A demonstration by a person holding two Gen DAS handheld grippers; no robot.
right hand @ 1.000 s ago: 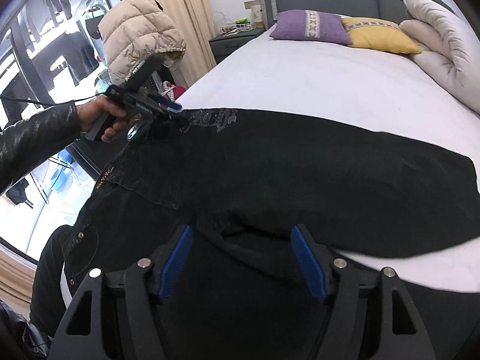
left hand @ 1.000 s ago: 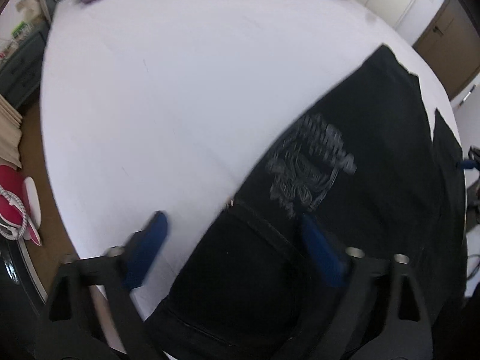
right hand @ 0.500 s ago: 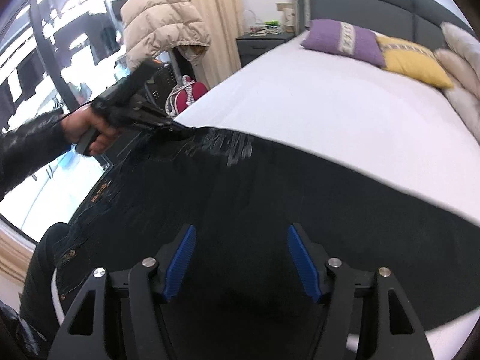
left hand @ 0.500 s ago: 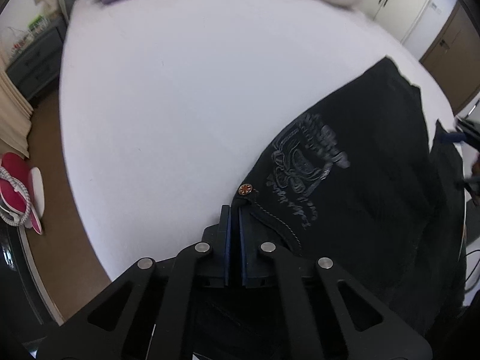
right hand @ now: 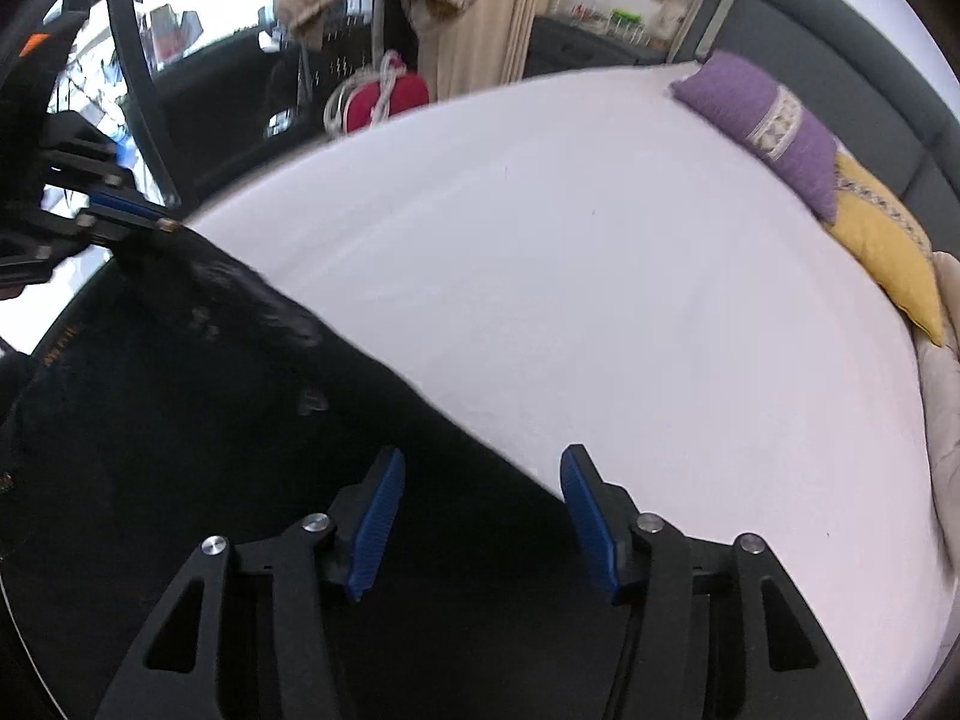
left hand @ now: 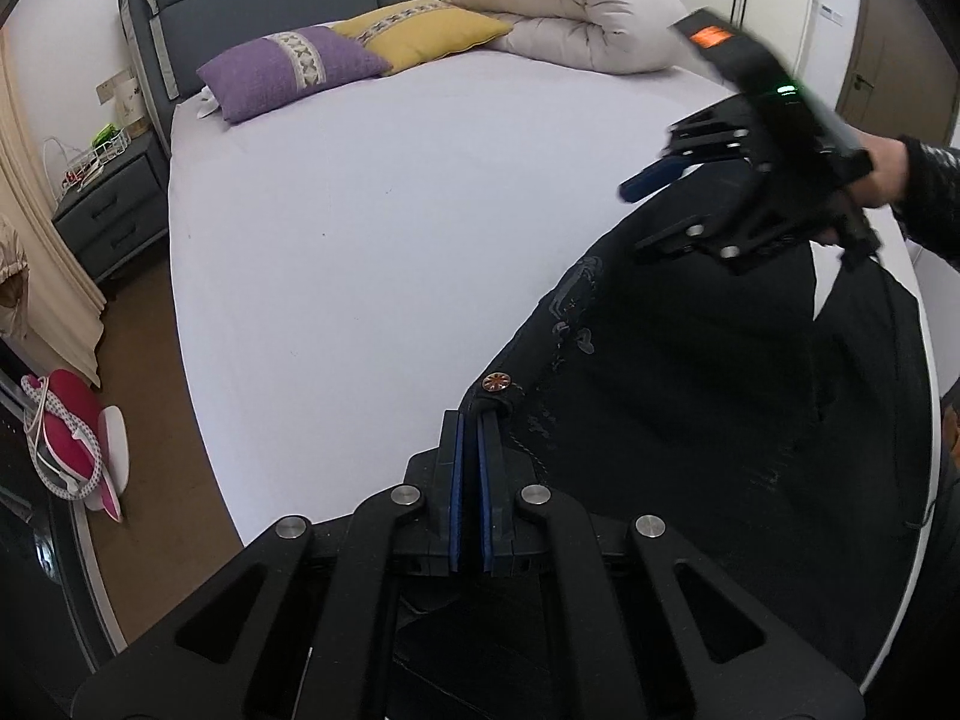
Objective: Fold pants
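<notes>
Now, left claw (left hand: 469, 456): clamped tight on the waistband of the black pants (left hand: 708, 396), just below the copper button (left hand: 497, 382); its blue pads pinch the cloth at lower centre of the left wrist view.
Right claw (right hand: 480, 525): jaws closing but apart, hovering over the pants; the upper edge of the cloth runs between the blue pads (right hand: 375, 525), and no pad presses on it.
Right claw seen from the left wrist view (left hand: 678, 180): upper right of the frame, held by a hand (left hand: 882, 171) in a dark sleeve, above the far part of the pants.
Left claw seen from the right wrist view (right hand: 129, 213): far left edge of the frame, at the corner of the pants; blurred, so the grip there is probably on the waistband corner.
Pants: spread over the near edge of the bed (left hand: 390, 210), filling the lower right of the left wrist view and the lower left of the right wrist view; a pale printed pattern (left hand: 570, 312) runs near the waistband.
Bed: white sheet, grey headboard (left hand: 264, 12).
Pillows: purple pillow (left hand: 294, 69) and yellow pillow (left hand: 420, 27) side by side at the head, a rolled cream duvet (left hand: 570, 9) beside them.
Floor: nightstand (left hand: 111, 204) at left, a red-and-white item (left hand: 72, 426) lower left.
</notes>
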